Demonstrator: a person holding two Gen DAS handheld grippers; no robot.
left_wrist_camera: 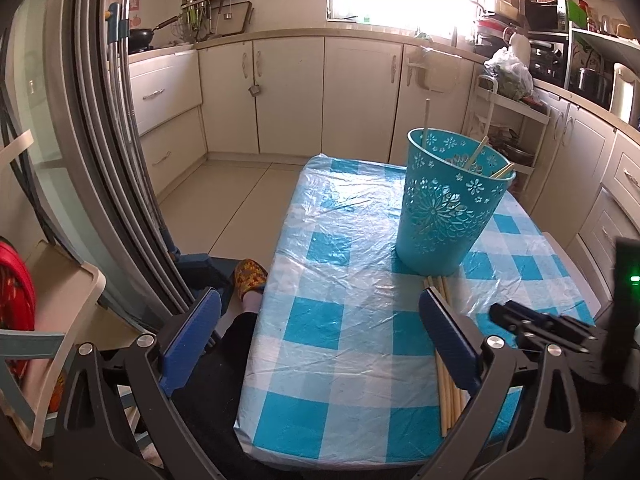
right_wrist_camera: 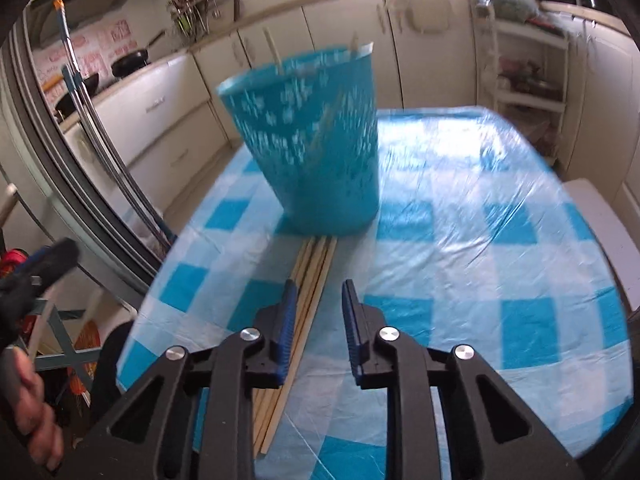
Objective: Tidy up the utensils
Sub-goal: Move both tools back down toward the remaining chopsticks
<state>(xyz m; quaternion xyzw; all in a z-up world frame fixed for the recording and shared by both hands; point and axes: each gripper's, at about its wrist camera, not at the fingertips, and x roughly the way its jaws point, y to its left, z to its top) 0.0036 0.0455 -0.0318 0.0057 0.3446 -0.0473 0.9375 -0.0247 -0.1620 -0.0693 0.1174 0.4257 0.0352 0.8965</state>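
A turquoise perforated basket [left_wrist_camera: 448, 208] stands upright on the checked table and holds a few wooden chopsticks [left_wrist_camera: 478, 154]. It is blurred in the right wrist view [right_wrist_camera: 316, 148]. A bundle of wooden chopsticks [left_wrist_camera: 448, 392] lies flat on the table in front of the basket, also in the right wrist view [right_wrist_camera: 308, 280]. My left gripper [left_wrist_camera: 320, 320] is wide open and empty, its right finger over the bundle. My right gripper [right_wrist_camera: 318, 304] is open and empty, hovering just right of the bundle. It shows at the right edge of the left wrist view [left_wrist_camera: 540, 324].
The table [right_wrist_camera: 480, 260] has a blue-and-white checked plastic cover. A sliding door frame [left_wrist_camera: 120, 160] and a plastic chair [left_wrist_camera: 60, 300] stand to the left. Kitchen cabinets [left_wrist_camera: 280, 92] line the back. A white shelf rack [right_wrist_camera: 528, 72] stands at the right.
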